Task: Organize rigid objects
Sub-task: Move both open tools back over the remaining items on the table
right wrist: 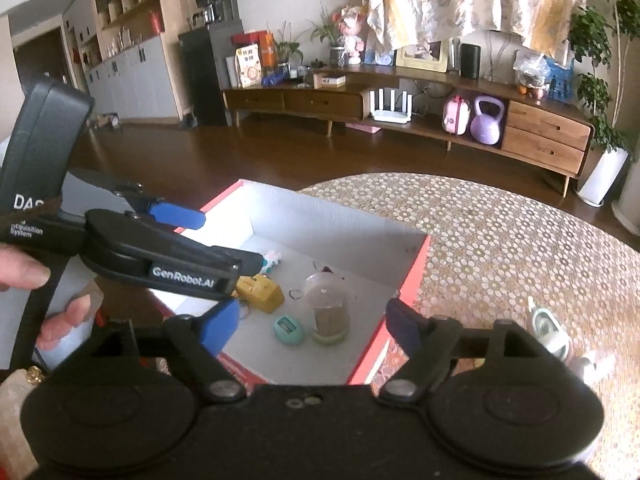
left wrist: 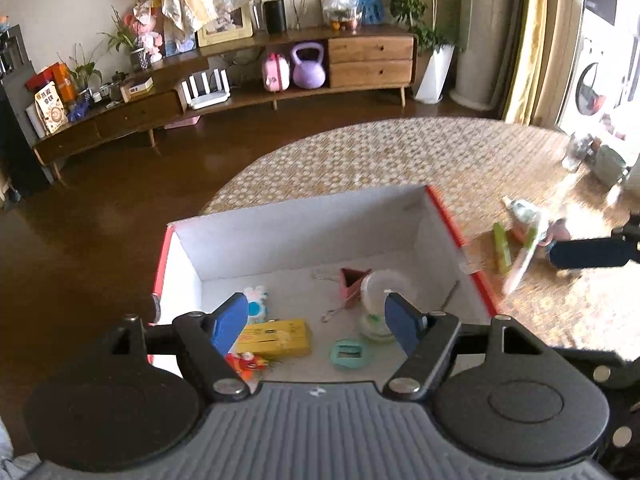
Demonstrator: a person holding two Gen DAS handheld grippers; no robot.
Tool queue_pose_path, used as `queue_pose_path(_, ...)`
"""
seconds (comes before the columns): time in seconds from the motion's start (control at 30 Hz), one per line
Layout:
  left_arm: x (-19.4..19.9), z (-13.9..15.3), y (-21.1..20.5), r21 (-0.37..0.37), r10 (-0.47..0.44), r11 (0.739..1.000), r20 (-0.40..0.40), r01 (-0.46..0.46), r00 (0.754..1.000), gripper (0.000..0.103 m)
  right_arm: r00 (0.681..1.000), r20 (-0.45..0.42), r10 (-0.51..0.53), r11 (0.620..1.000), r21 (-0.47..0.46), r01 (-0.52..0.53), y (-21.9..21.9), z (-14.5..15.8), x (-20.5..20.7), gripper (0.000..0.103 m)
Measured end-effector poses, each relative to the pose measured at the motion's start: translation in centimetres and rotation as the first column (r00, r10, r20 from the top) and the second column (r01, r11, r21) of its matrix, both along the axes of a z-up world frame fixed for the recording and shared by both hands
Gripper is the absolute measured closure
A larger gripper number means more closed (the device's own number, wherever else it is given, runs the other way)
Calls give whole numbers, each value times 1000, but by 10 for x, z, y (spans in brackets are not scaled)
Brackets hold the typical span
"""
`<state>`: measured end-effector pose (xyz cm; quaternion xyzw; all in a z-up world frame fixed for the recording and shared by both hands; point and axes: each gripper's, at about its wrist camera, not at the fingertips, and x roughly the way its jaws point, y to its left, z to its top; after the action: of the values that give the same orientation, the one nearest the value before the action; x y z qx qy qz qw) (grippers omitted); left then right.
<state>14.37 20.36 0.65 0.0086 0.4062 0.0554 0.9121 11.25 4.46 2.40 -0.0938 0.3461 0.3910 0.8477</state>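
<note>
Box [left wrist: 304, 236] on table [left wrist: 380, 152] – jar [right wrist: 326, 308], yellow carton [left wrist: 276, 338], teal sharpener [left wrist: 349, 354] inside

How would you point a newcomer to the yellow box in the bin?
Find the red-edged cardboard box with white walls on the patterned round table. On its floor, near the front, lies a flat yellow box, left of the round teal piece. It is the only yellow, rectangular thing inside.

Box [left wrist: 304, 240] sits on table [left wrist: 400, 152] at its near edge. Jar [left wrist: 376, 292], carton [left wrist: 276, 338] left of it, both inside box. Tubes [left wrist: 516, 240] on table right of box.
</note>
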Motion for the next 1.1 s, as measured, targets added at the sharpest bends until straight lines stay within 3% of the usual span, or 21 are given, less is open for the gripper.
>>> queue_pose_path(0.13, -9, 6, -17, -24, -7, 1000, 42, 8, 999, 28, 1000, -3, -16, 999, 44, 16, -26, 1, -6, 11)
queue_pose_path(0.43, -18, 10, -63, -94, -56, 993, 102, 66, 993, 19, 997, -9, -76, 991, 107, 77, -90, -6, -18, 8)
queue_pose_path(0.63, -12, 2, -96, -104, -97, 989, 118, 109, 988, 14, 991, 23, -130, 989, 81, 128, -130, -17, -23, 7)
queue_pose_path(0.8, -1, -7, -128, -133, -145, 978, 130, 162, 981, 2, 987, 60, -149, 988, 41, 146, -156, -28, -23, 7)
queue_pose_path(1.1, 37, -29, -176, -96, -217, 969, 117, 229, 969, 2, 976, 59, -208, 978, 36, 207, -192, -48, 0, 7)
